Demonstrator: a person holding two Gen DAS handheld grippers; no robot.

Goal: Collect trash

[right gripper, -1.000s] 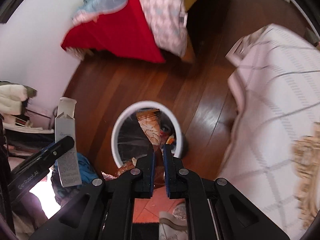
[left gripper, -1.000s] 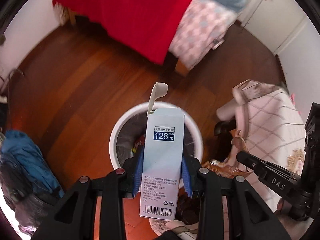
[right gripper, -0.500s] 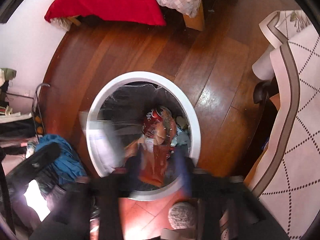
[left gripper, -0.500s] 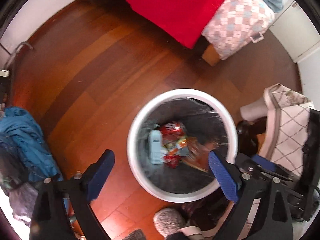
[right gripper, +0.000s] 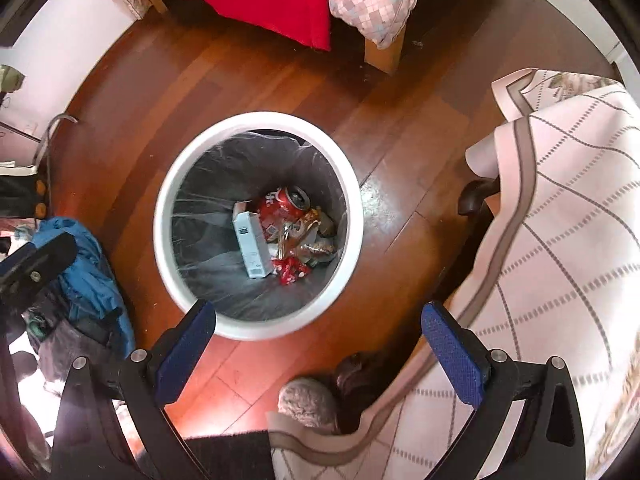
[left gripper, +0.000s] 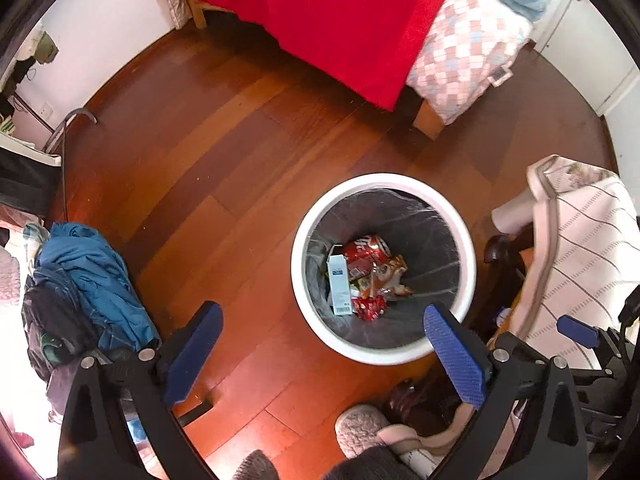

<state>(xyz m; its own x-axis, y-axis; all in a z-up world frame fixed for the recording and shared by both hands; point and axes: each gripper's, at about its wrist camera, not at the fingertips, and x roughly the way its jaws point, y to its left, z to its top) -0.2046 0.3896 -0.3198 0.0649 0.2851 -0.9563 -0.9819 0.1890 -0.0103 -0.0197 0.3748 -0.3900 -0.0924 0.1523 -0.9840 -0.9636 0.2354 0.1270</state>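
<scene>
Spreading across the whole room is a reddish wooden floor (left gripper: 224, 168), with a bed under a red cover (left gripper: 328, 20) along the far wall and a checked pillow (left gripper: 460, 68) hanging off its corner. A pale patterned cloth (right gripper: 560, 220) drapes over furniture to the right, and a heap of blue clothing (left gripper: 92, 276) lies on the floor to the left. Between them stands a round white trash bin (right gripper: 256, 330) with a dark liner, on the floor just beyond both tools. At its bottom, lying together, are a white carton (right gripper: 251, 240) against the left wall, a red soda can (right gripper: 284, 206) touching its far end, a crumpled brown wrapper (right gripper: 310, 236) to the right, and a small red wrapper (right gripper: 290, 270) by the carton's near end. The left tool (left gripper: 322, 354) hangs above the bin's near rim with its blue pads spread wide and nothing between them. The right tool (right gripper: 318, 354) is likewise spread wide and empty, its left pad over the bin's near rim. A grey fuzzy slipper (right gripper: 308, 402) sits on the floor at the near edge.
</scene>
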